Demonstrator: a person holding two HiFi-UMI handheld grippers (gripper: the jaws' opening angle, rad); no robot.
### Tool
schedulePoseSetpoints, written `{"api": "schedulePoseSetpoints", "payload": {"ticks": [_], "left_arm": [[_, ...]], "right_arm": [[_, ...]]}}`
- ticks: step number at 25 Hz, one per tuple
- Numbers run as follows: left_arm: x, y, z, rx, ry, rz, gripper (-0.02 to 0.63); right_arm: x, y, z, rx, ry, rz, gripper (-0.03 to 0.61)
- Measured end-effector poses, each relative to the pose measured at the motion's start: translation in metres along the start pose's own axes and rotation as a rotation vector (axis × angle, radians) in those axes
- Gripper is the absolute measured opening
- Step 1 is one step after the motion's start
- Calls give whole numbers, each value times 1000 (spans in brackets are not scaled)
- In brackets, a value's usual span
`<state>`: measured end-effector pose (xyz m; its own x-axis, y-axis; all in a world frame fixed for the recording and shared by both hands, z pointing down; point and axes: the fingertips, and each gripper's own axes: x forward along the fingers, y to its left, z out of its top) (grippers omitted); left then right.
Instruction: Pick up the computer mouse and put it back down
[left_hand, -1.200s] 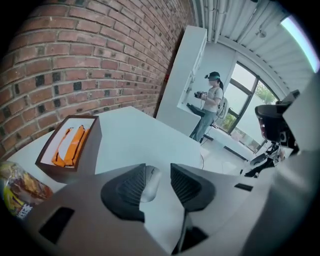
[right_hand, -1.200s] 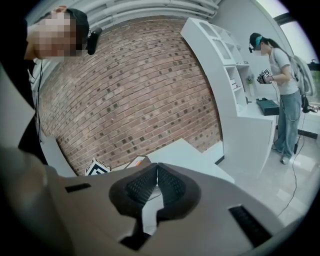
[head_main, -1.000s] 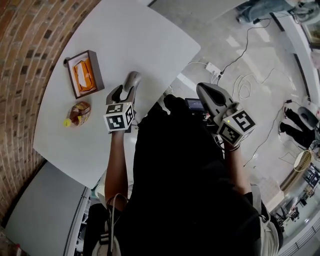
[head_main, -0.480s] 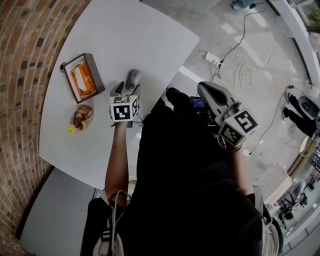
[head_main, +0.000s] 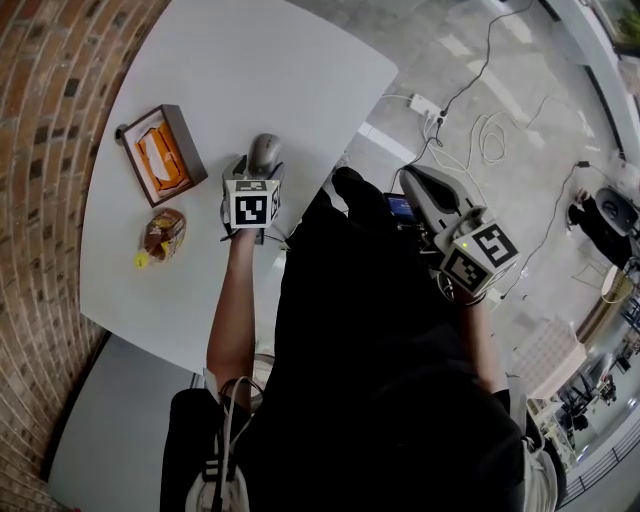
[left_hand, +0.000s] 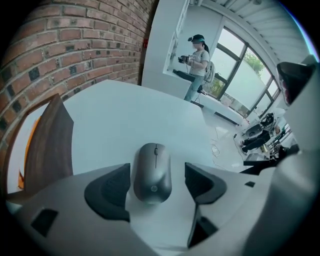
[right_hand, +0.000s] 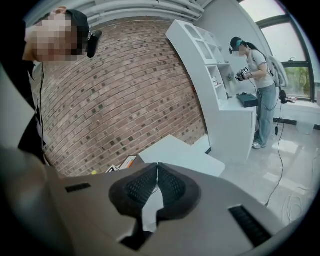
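Lowered left claw (left_hand: 157, 187) has just opened wide — grey oval computer mouse (left_hand: 152, 170) lies released on white counter (left_hand: 115, 115); only withdrawal remains.

Head view looks steeply down on the table (head_main: 250, 70); left gripper view, low and close, shares the mouse (head_main: 264, 152)

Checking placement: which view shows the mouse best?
Left gripper view: the mouse lies whole between the left gripper's jaws, which have just been opening. Head view shows it small, partly behind that gripper. Right gripper view misses it.
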<state>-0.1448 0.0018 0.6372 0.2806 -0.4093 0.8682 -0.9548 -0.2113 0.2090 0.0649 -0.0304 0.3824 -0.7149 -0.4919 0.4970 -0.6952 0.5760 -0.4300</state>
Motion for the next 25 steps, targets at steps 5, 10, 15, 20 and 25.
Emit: {"api": "schedulePoseSetpoints", "payload": {"ticks": [5, 10, 15, 20, 25], "left_arm": [[15, 1, -5, 8, 44, 19, 337], [23, 4, -4, 36, 71, 40, 337], [30, 3, -2, 78, 117, 39, 336], [32, 1, -1, 76, 125, 55, 336], [35, 7, -2, 120, 155, 100, 336]], "right_arm": [[-4, -4, -1, 4, -2, -9, 18], [-6, -5, -3, 9, -1, -13, 18], [-8, -7, -5, 14, -1, -13, 17], [-14, -11, -3, 20, -13, -25, 18], [-18, -14, -4, 24, -18, -29, 17]]}}
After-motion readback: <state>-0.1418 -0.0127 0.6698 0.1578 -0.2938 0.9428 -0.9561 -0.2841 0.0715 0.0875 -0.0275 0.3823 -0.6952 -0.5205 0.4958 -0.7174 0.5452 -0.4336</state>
